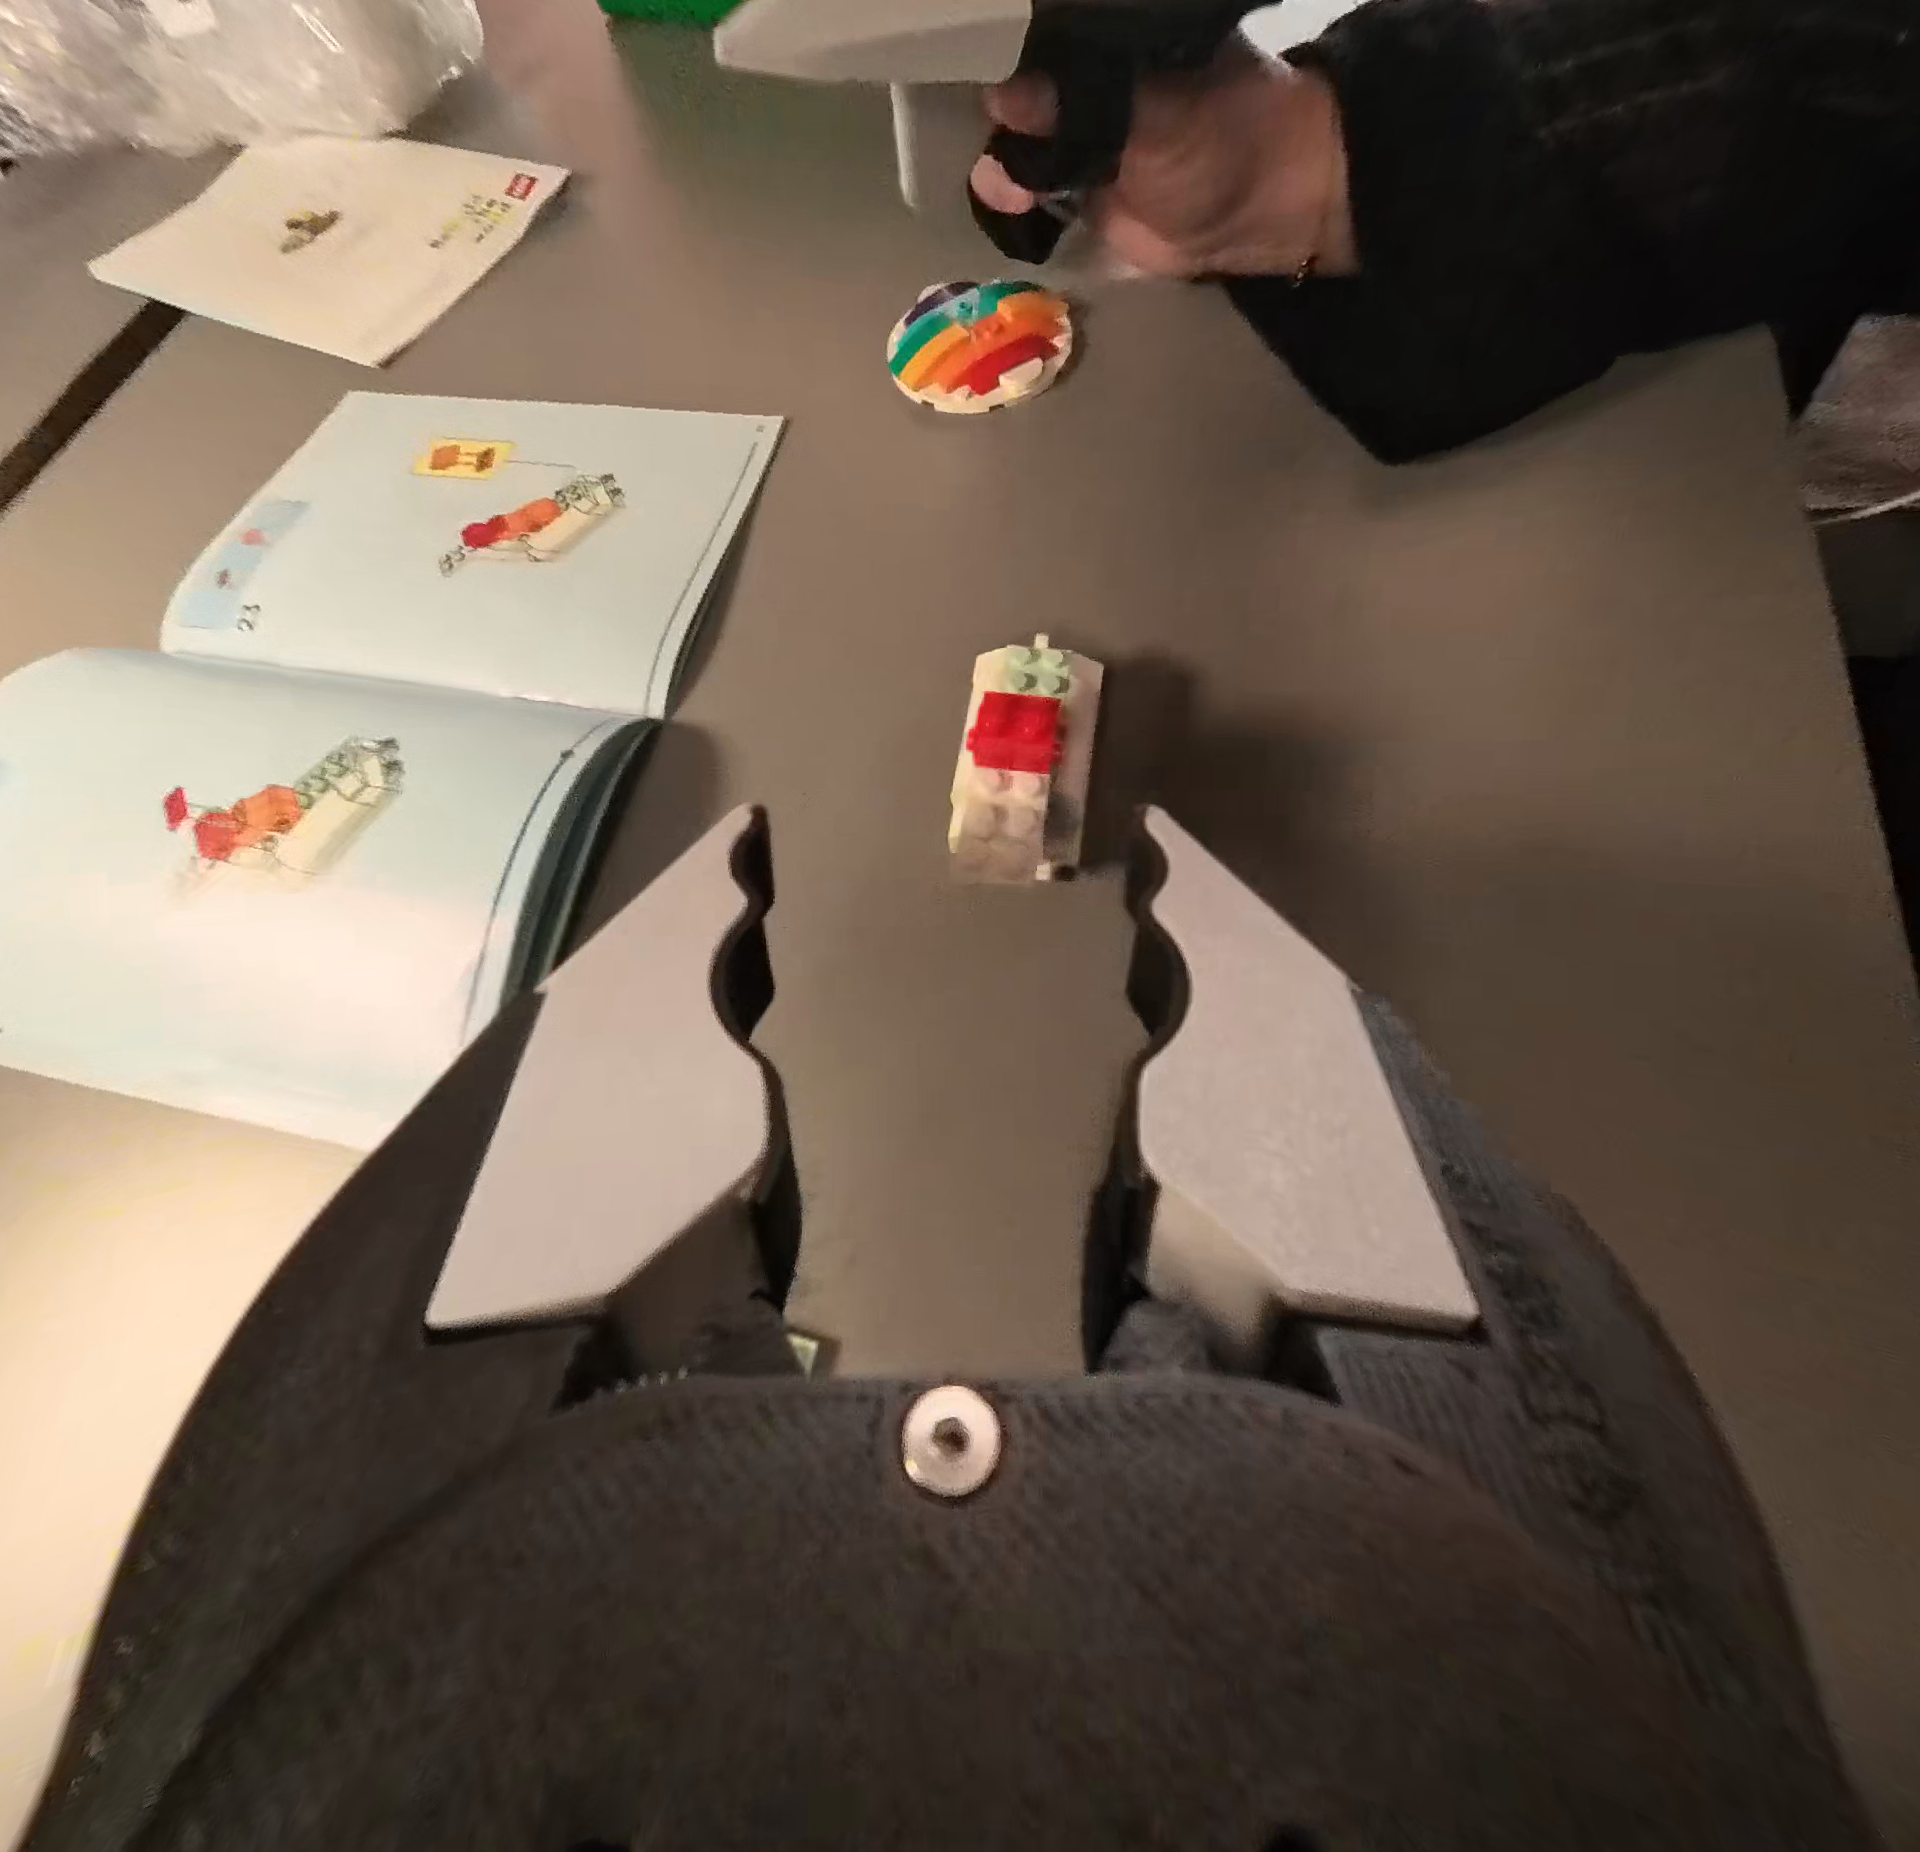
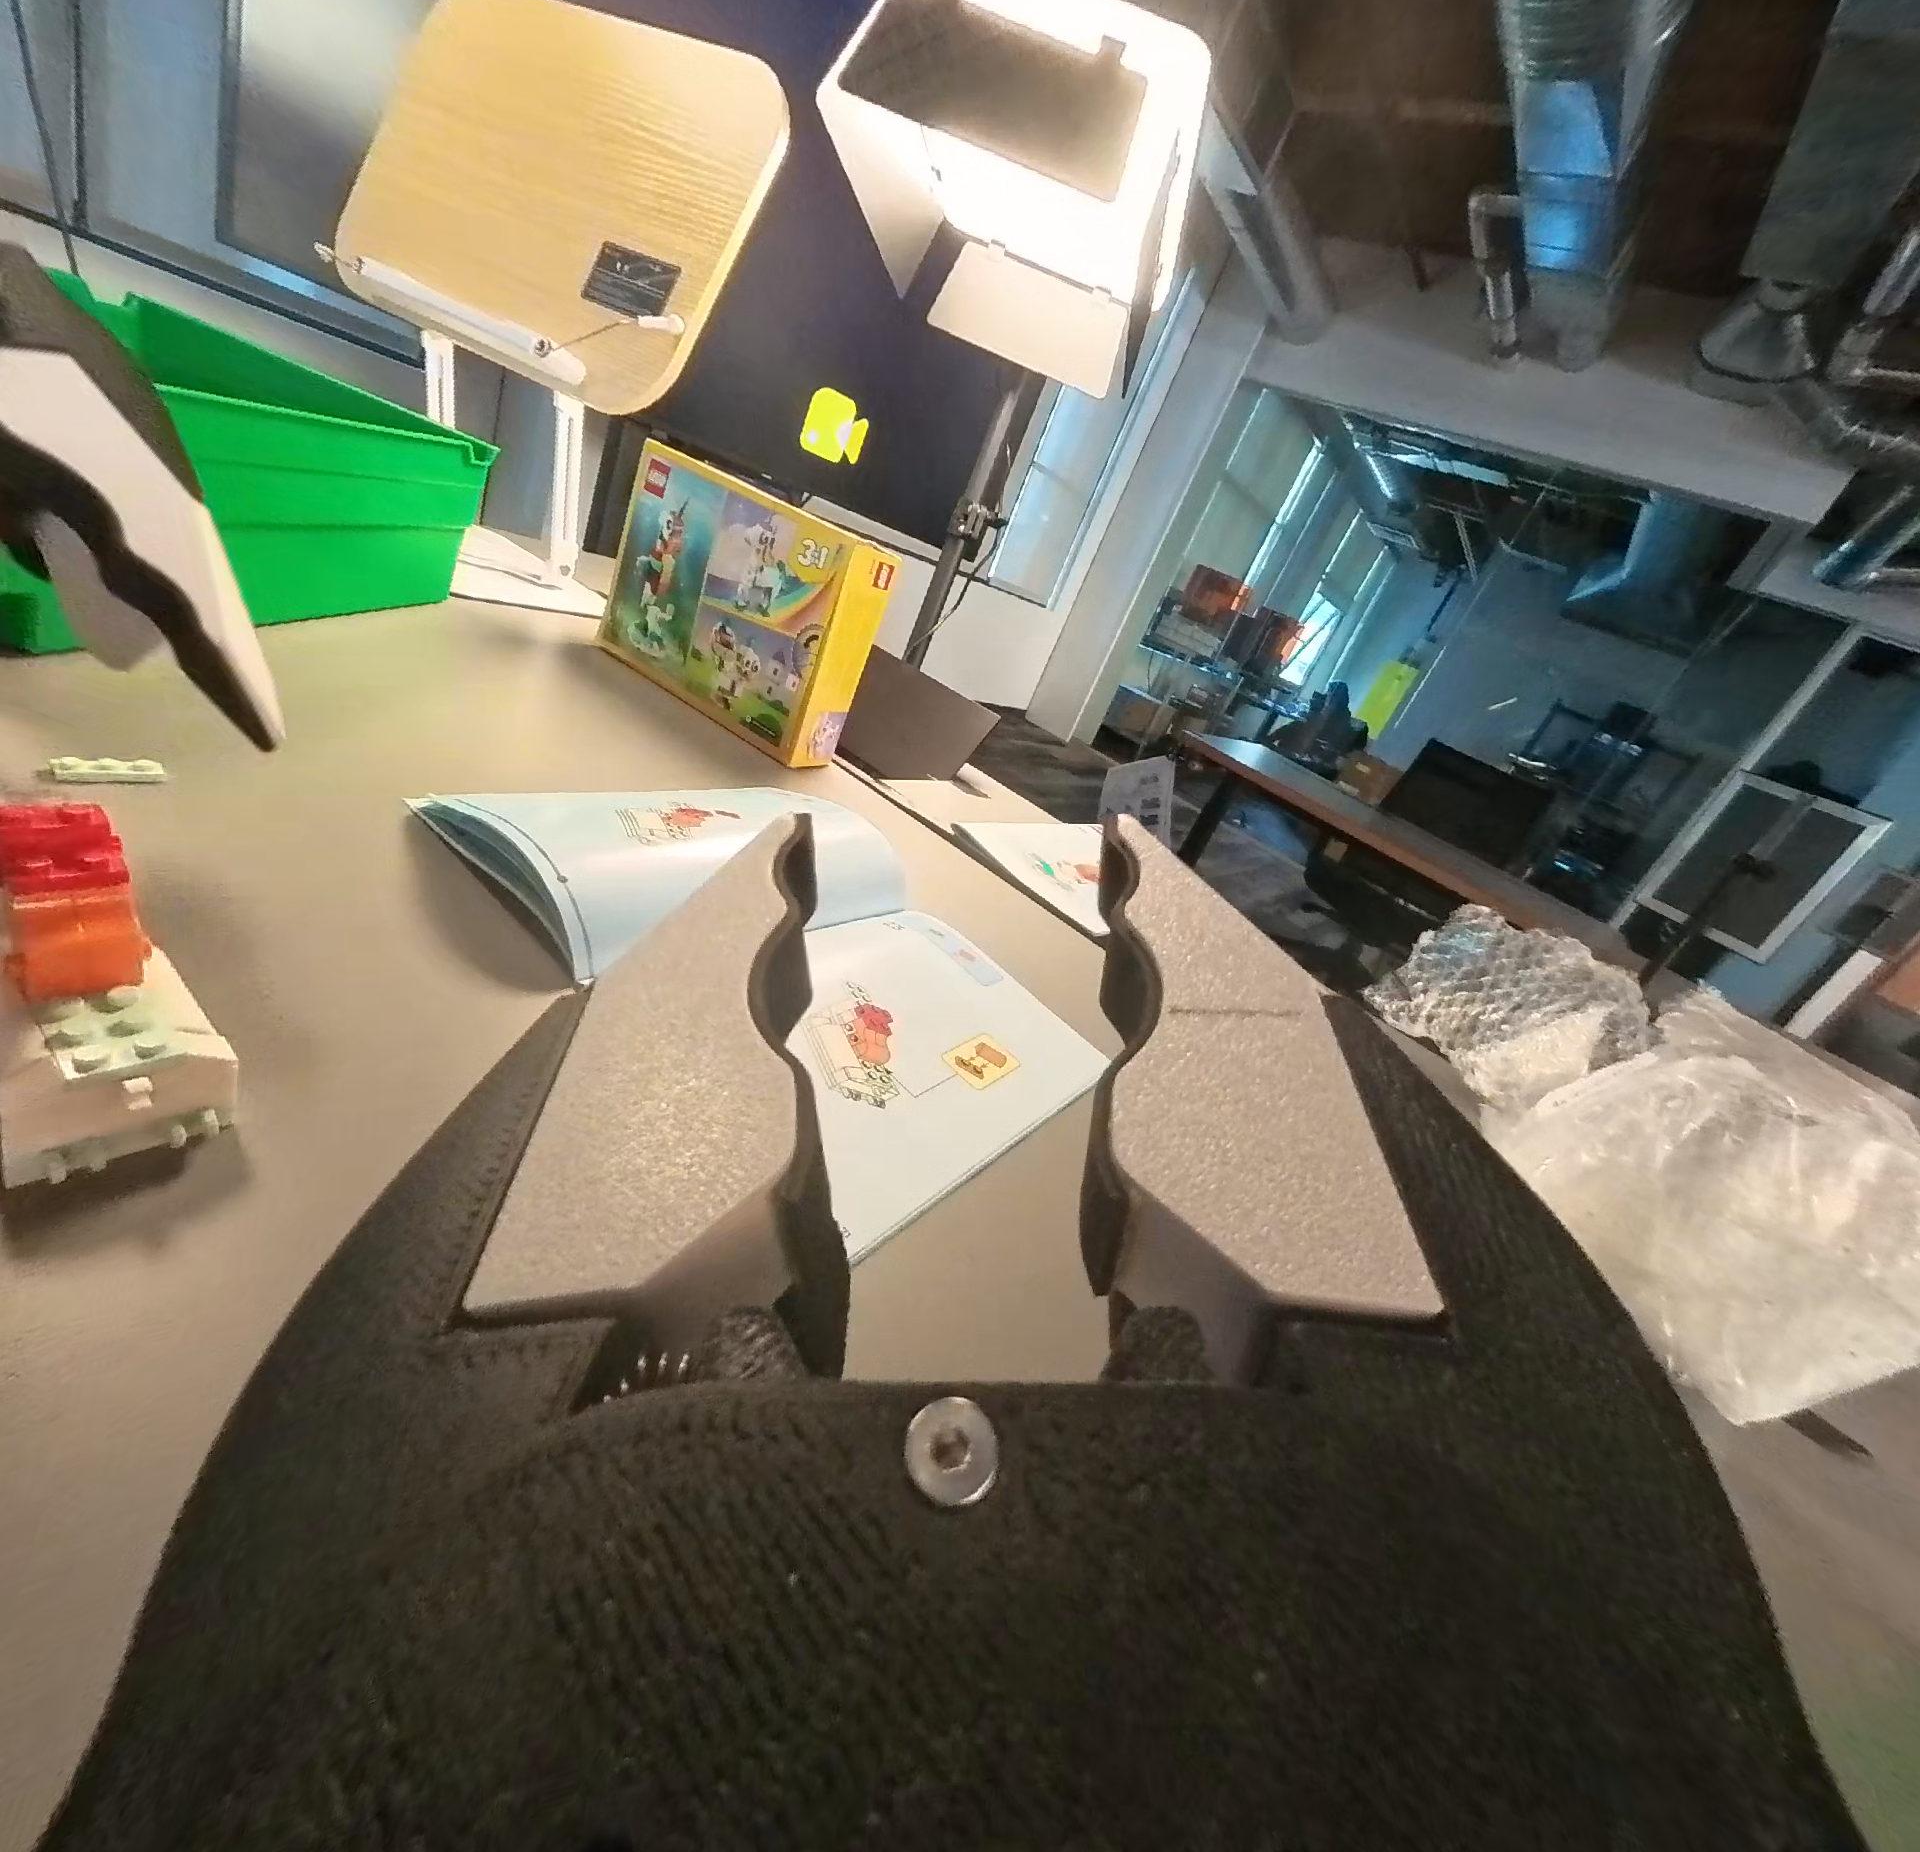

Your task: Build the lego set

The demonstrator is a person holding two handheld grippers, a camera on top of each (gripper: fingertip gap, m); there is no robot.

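Grey table point(image 1: 1351, 763) bare right of brick model point(image 1: 1023, 763); left hand-held gripper point(image 1: 951, 836) agape.

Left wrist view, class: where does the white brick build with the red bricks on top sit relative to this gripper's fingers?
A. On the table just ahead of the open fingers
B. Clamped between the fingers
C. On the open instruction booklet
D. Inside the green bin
A: the white brick build rests on the grey table just beyond the left gripper, whose fingers are spread and hold nothing.
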